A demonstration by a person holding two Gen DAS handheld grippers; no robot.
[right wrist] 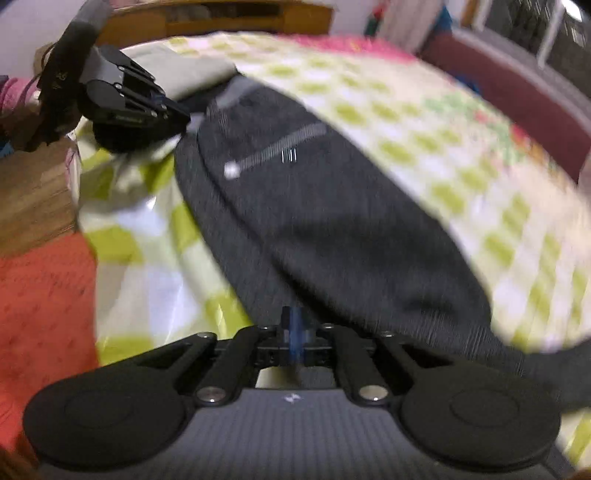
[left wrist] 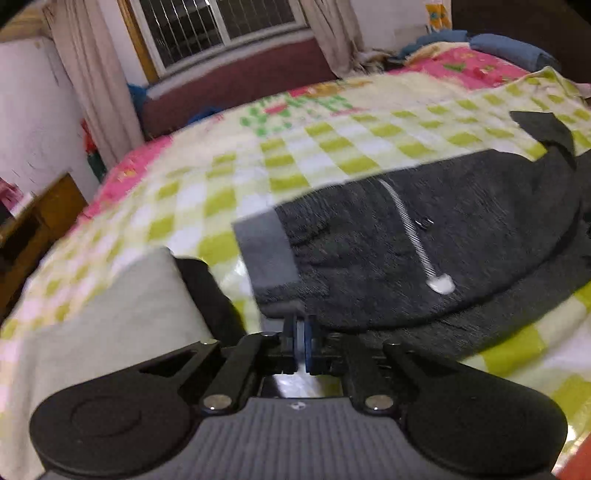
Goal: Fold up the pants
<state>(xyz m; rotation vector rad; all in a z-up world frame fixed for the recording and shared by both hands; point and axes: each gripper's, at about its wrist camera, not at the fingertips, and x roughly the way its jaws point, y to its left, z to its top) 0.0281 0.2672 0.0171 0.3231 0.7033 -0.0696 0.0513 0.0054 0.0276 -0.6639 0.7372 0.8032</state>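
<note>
Dark grey pants (left wrist: 424, 236) lie folded lengthwise across the green-and-white checked blanket (left wrist: 229, 177) on your bed, the lighter grey waistband (left wrist: 264, 254) turned toward your left hand. A white drawstring (left wrist: 413, 236) trails over the top layer. Your left gripper (left wrist: 302, 341) sits at the near edge of the fabric just below the waistband, its blue-padded jaws drawn together; from the right wrist view its tip meets the waistband corner (right wrist: 195, 120), which looks pinched between them. Your right gripper (right wrist: 295, 338) is at the near hem of the leg end, jaws nearly together, with dark cloth lying against them; whether the pads still press on it you cannot tell through the blur. A pale folded cloth (left wrist: 122, 295) rests beside the waistband, and a window (left wrist: 221, 22) stands beyond the bed.
</note>
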